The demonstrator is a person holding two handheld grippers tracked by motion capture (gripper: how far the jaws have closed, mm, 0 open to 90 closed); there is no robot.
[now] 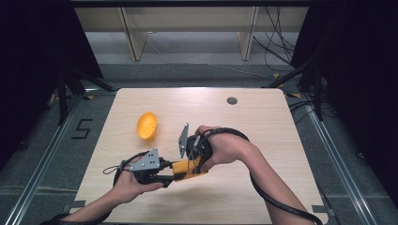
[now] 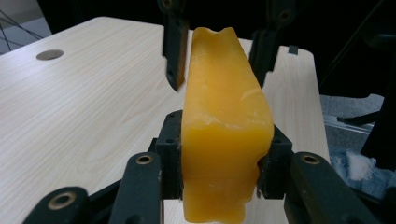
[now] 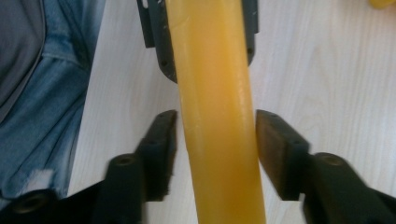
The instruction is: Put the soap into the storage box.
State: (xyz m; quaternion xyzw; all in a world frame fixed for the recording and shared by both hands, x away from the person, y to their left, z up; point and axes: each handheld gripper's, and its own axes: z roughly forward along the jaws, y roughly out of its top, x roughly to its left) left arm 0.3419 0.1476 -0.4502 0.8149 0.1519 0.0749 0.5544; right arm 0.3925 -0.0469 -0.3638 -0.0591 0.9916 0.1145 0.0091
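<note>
A long yellow-orange block [image 1: 185,169] hangs just above the wooden table [image 1: 263,140], near its front edge. My left gripper [image 2: 219,154] is shut on its near end, with both pads pressed into its sides. From the other side my right gripper [image 3: 217,135] straddles the same block [image 3: 215,93]. Its jaws stand open, with a thin gap at each pad. In the left gripper view the right gripper's fingers [image 2: 176,51] come down on either side of the block's far end [image 2: 224,93]. In the high view the two grippers meet, left gripper [image 1: 172,175] and right gripper [image 1: 195,163].
An orange bowl-shaped piece [image 1: 147,125] lies on its side at the table's middle left. A grey round plug [image 1: 232,100] sits in the tabletop at the back. The person's jeans [image 3: 42,93] show past the table's front edge.
</note>
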